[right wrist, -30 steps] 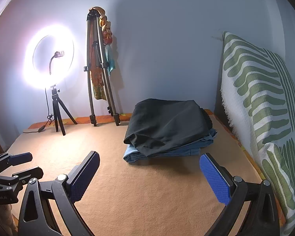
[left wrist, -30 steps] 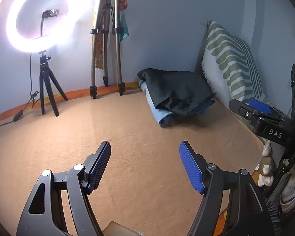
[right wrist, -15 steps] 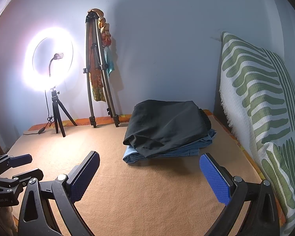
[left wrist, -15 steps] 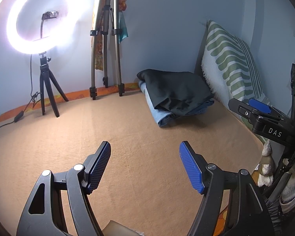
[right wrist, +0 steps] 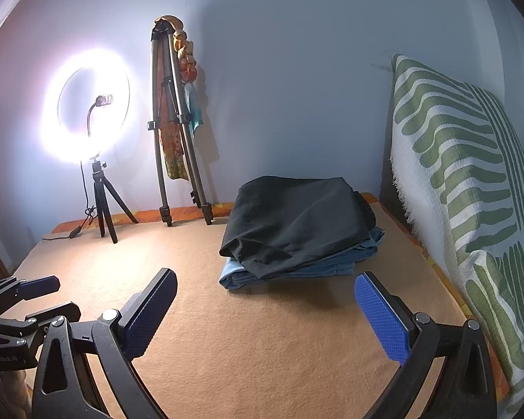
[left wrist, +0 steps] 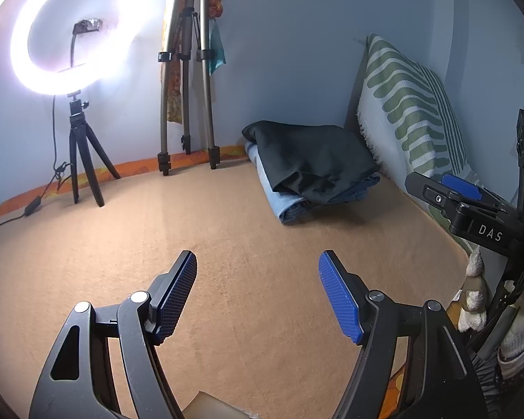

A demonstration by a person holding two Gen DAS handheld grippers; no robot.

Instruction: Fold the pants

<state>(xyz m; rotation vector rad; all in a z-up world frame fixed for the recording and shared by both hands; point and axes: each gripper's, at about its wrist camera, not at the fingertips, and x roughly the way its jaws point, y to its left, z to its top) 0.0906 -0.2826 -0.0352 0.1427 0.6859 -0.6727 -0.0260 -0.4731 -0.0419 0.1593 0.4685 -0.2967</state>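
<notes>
Blue-padded hand-held gripper (left wrist: 256, 279) (agape, empty)

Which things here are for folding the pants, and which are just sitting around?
For the job:
- black pants
- blue jeans underneath
- left tongs, open
- right tongs, open

Just sitting around:
- ring light
- folded tripod
- green striped pillow

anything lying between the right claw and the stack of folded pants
Nothing: only bare tan blanket separates the open right claw from the folded pants, seen in the right wrist view.
</notes>
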